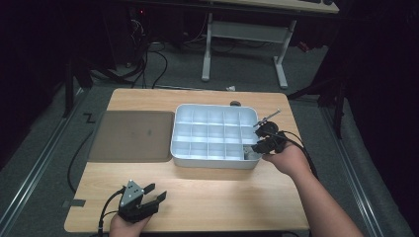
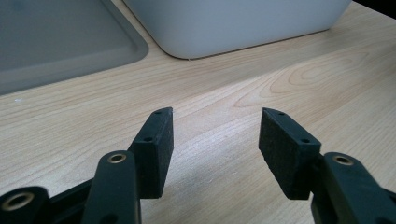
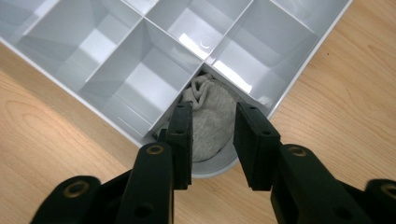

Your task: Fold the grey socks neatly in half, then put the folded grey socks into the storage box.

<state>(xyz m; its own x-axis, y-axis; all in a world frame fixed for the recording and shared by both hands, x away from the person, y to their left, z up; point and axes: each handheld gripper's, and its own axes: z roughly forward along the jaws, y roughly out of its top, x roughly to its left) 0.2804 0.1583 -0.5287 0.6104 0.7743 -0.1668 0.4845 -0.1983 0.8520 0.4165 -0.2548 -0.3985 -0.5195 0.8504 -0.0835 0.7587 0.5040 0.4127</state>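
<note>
The grey sock (image 3: 210, 119) sits in the corner compartment of the white tray (image 1: 213, 161) — near the desk's right edge. The right gripper (image 3: 212, 140) hangs above it, jaws apart, nothing pinched. The left gripper (image 2: 215, 144) waits open near the desk's front edge — that part looks done.

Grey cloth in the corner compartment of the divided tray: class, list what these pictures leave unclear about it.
- Grey cloth, right gripper view: lower part hidden by the right gripper.
- High view: cloth too small to identify, partly behind the tray wall.
- Left gripper view: the tray wall hides the inside.
</note>
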